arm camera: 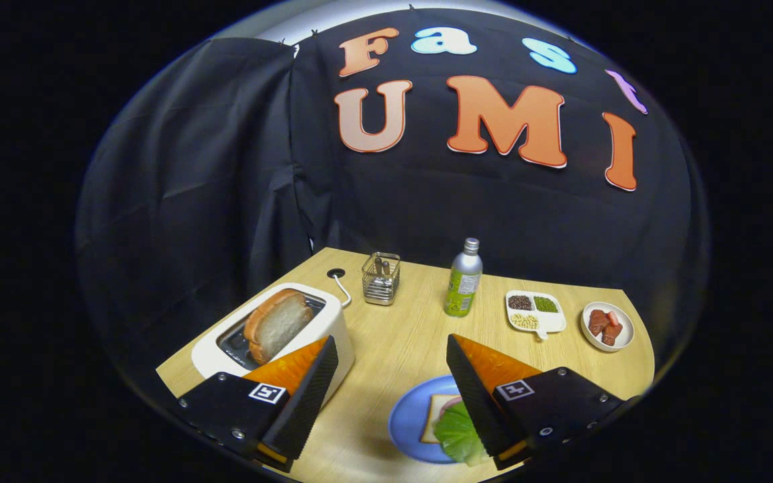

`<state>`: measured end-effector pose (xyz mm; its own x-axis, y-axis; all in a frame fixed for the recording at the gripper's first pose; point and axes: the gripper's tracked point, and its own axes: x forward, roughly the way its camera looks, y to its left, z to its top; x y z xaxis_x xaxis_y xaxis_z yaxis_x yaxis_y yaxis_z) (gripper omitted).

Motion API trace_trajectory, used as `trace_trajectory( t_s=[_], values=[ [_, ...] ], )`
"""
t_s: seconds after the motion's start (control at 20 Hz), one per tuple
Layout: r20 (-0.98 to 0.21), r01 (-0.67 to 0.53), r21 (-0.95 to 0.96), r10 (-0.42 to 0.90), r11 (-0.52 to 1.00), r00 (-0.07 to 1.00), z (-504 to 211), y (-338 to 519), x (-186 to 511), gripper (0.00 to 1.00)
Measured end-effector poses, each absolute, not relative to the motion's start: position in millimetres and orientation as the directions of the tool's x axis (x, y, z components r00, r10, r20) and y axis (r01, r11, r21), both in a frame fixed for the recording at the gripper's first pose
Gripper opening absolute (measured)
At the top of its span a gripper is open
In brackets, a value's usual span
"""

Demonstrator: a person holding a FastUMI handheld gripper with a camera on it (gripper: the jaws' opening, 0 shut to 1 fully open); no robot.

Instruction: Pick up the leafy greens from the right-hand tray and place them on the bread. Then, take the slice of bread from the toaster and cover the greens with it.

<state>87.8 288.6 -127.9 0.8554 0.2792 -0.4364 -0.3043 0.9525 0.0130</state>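
My gripper [392,349] hangs open above the wooden table, nothing between its fingers. A blue plate [408,419] lies below, partly under the right finger. On it rests a slice of bread [439,410] with a green leaf [457,436] on top; the finger hides part of both. Just beyond the left finger stands a white toaster [333,322] with a slice of bread [278,323] sticking up out of its slot, tilted.
Farther back stand a wire basket [381,278], a green-labelled metal bottle [464,280], a white divided tray [535,312] with grains and seeds, and a small white dish [608,327] with reddish pieces. The toaster's cable [343,292] runs to a hole in the table.
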Motion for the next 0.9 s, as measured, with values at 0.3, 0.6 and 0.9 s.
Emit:
trace_trajectory(
  t_s=[0.3,0.6,0.9],
  values=[
    [-0.422,-0.350,-0.003,0.316,0.937,0.850,-115.1,346.9,90.9,0.98],
    [-0.438,-0.352,-0.014,0.311,0.936,0.843,-120.3,378.9,92.4,0.98],
    [-0.494,-0.336,-0.039,0.274,0.941,0.825,-144.1,394.1,91.4,0.98]
  ],
)
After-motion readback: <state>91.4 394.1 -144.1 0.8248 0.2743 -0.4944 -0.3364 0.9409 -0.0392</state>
